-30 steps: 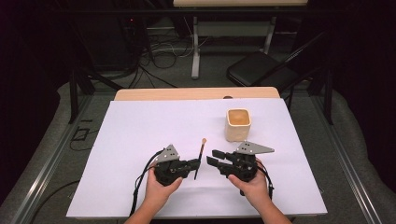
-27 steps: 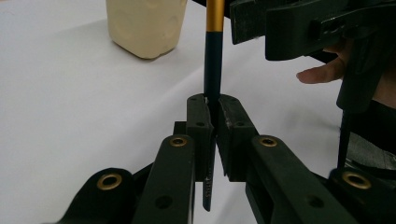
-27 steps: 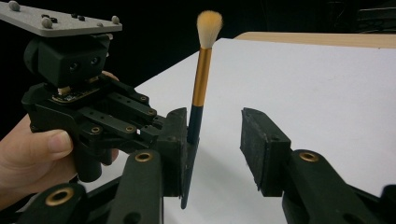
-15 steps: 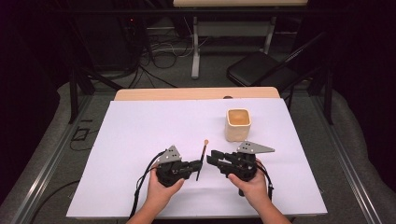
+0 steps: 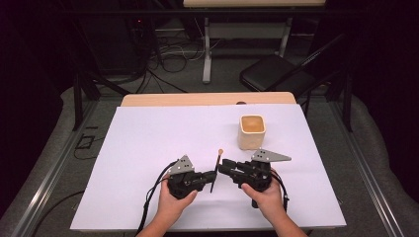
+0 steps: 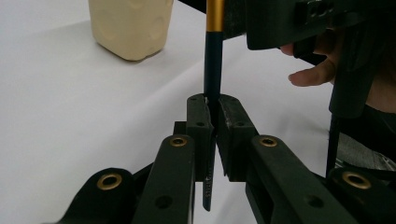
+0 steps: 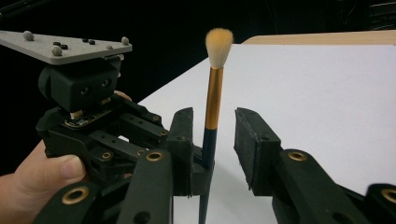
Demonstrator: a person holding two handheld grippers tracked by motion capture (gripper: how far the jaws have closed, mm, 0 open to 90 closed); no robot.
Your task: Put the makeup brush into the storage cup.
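Right gripper view: the right hand-held gripper [image 7: 212,144] has been narrowing around the brush [image 7: 214,100], not yet pinching; the left hand-held gripper [image 6: 212,121] clamps it.

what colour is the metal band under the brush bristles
Gold, between the pale tan bristles and the dark handle of the brush; the right gripper view shows it best.

I'm working in what looks like a lab: black frame rails [image 5: 207,9] are boxing in my white-covered table [image 5: 163,133], cables [image 5: 173,52] are trailing across the floor (a dark chair [image 5: 276,76] behind).
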